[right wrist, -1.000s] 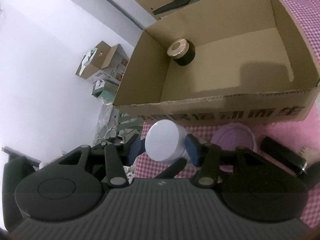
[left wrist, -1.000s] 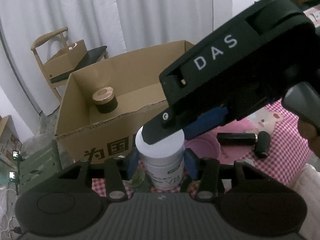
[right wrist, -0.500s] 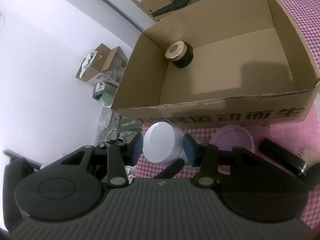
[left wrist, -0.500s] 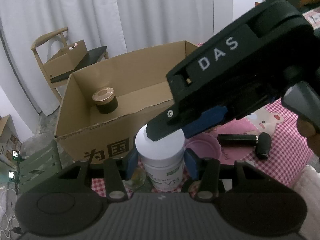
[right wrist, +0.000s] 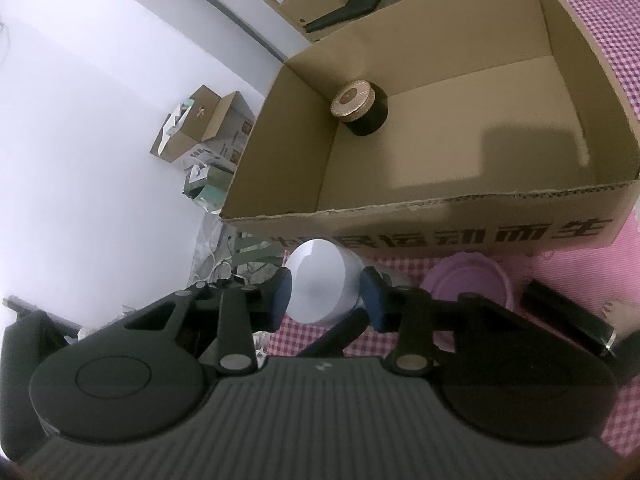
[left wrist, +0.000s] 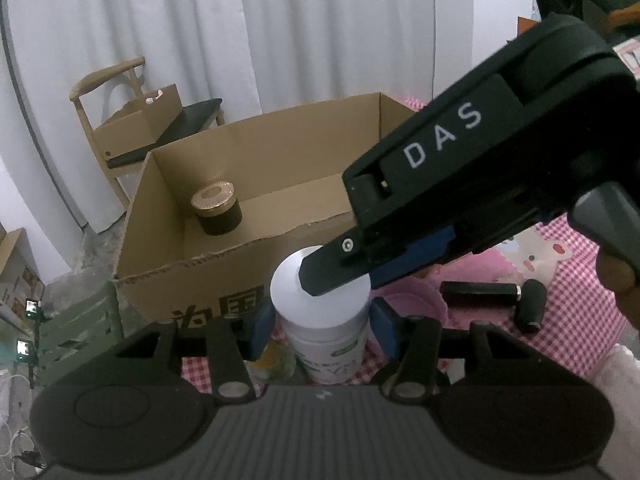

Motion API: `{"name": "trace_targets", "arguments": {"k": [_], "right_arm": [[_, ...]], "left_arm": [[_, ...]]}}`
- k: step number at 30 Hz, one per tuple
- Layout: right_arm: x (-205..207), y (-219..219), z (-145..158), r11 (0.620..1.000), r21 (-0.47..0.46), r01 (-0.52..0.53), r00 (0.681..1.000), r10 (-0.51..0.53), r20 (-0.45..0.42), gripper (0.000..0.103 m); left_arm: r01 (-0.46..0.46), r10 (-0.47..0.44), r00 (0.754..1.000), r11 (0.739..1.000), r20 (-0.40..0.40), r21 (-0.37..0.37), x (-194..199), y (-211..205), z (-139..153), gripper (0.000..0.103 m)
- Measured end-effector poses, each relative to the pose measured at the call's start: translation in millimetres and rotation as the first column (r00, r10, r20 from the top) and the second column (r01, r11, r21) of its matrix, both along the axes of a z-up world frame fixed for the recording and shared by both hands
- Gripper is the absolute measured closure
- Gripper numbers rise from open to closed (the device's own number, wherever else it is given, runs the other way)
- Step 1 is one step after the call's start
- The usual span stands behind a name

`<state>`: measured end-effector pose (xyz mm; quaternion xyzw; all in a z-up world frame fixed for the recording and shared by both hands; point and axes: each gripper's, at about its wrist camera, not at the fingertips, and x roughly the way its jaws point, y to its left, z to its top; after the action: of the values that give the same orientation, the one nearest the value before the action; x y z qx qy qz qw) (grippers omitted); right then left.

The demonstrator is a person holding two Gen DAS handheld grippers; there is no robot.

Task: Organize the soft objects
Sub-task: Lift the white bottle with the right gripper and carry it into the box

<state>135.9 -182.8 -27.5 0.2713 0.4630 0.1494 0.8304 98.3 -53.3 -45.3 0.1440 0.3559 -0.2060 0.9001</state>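
Right gripper, lower centre, jaws just closing, pads touching white jar lid; left gripper brackets jar body, contact unclear. Seat squarely before lifting toward cardboard box.

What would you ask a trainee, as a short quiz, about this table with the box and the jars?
1. True or false: the purple dish lies inside the cardboard box.
2. Where in the box does the dark jar with the gold lid stand? A) near the far left corner B) near the front right corner C) dead centre
3. Name the thing between the fingers of the right gripper.

Key
1. False: it lies on the checked cloth, in front of the box.
2. A.
3. The white jar. The jaws have just been closing, and the pads now touch its lid.
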Motion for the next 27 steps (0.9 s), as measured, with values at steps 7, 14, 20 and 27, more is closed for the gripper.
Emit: {"name": "trace_targets", "arguments": {"k": [7, 14, 20, 27], "right_arm": [[-3.4, 3.5, 14.0, 1.000, -0.012, -0.003, 1.000, 0.003, 0.008, 0.065], [-16.8, 6.2, 48.8, 1.000, 0.011, -0.015, 0.998, 0.014, 0.063, 0.065], [-29.0, 9.9, 84.0, 1.000, 0.011, -0.028, 0.990, 0.026, 0.139, 0.065], [-33.1, 13.4, 123.3, 0.999, 0.012, -0.046, 0.977, 0.043, 0.208, 0.065]], "left_arm": [[-0.003, 0.004, 1.000, 1.000, 0.027, -0.013, -6.2, 2.1, 10.8, 0.051], [-0.011, 0.013, 0.996, 1.000, 0.092, -0.026, -20.5, 6.6, 42.3, 0.051], [-0.016, 0.021, 0.987, 0.999, 0.160, -0.031, -34.1, 7.9, 74.6, 0.051], [-0.012, 0.020, 0.973, 0.999, 0.229, -0.035, -38.1, 9.2, 108.5, 0.051]]}}
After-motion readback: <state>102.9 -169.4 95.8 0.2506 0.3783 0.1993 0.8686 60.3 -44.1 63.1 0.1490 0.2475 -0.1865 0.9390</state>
